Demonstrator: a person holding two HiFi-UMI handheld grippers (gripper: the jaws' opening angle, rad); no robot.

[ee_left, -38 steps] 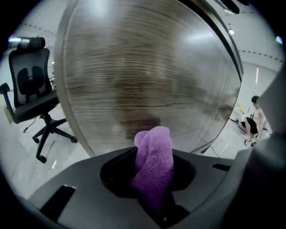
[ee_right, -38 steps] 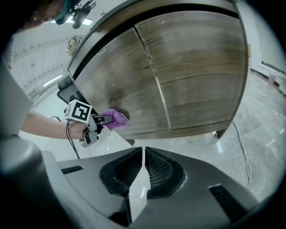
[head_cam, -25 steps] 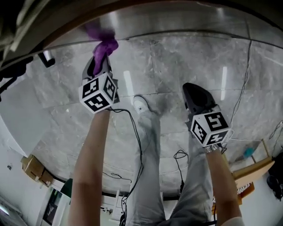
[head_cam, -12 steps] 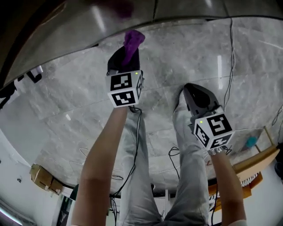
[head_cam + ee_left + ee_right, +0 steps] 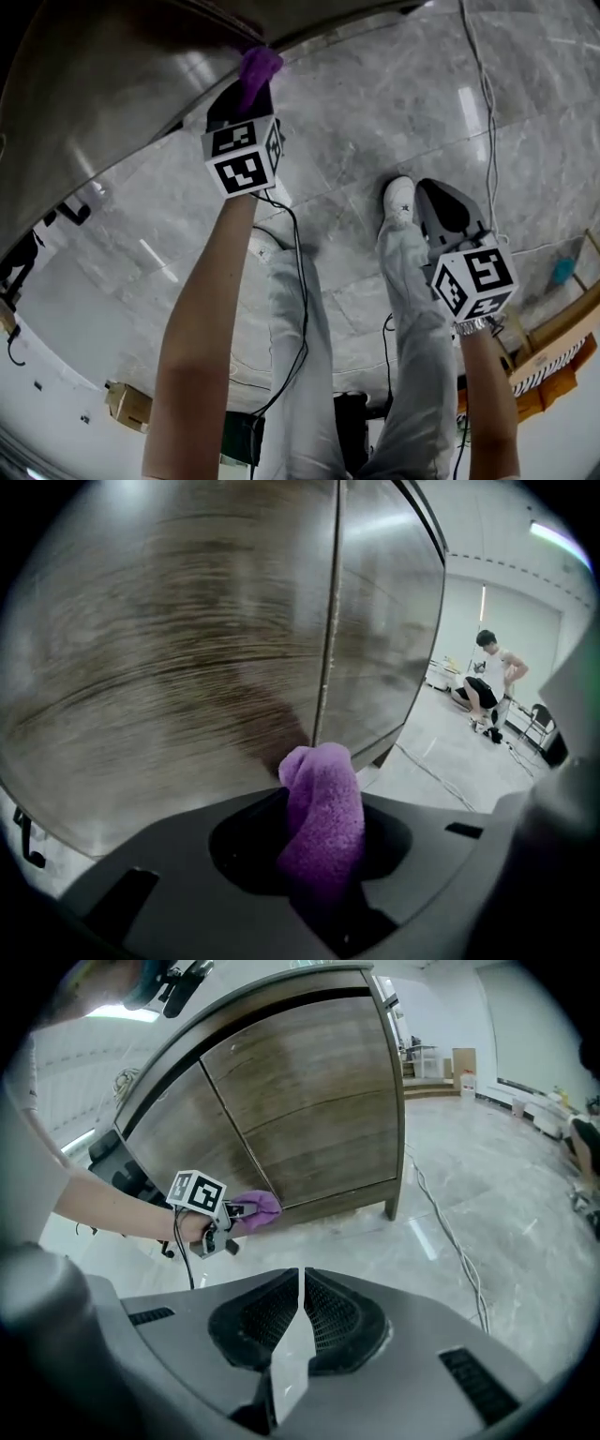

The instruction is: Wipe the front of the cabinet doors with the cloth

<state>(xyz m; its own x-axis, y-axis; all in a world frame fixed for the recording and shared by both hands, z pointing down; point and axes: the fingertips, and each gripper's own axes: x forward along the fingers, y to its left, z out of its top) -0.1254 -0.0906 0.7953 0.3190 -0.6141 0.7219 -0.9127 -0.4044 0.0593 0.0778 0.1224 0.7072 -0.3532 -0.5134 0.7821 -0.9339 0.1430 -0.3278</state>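
Note:
A purple cloth [image 5: 323, 808] is clamped in my left gripper [image 5: 240, 98], which is shut on it. The cloth's tip [image 5: 256, 66] presses against the lower part of the wooden cabinet doors [image 5: 187, 649], just left of the seam between the two doors [image 5: 328, 621]. In the right gripper view the cloth [image 5: 255, 1209] meets the bottom of the left door [image 5: 187, 1147]. My right gripper [image 5: 448, 214] hangs apart over the floor, its jaws shut with nothing between them [image 5: 298, 1307].
Grey marble floor [image 5: 375, 112] lies below. A cable [image 5: 478, 94] runs across it to the right of the cabinet. The person's legs and white shoes [image 5: 398, 199] stand between the grippers. A cabinet leg [image 5: 391, 1208] sits at the right corner. A person [image 5: 489, 682] is far off.
My left gripper has carried the cloth along the cabinet front, now low by the door seam. The head view has swung, and the right gripper has stayed hanging at the right.

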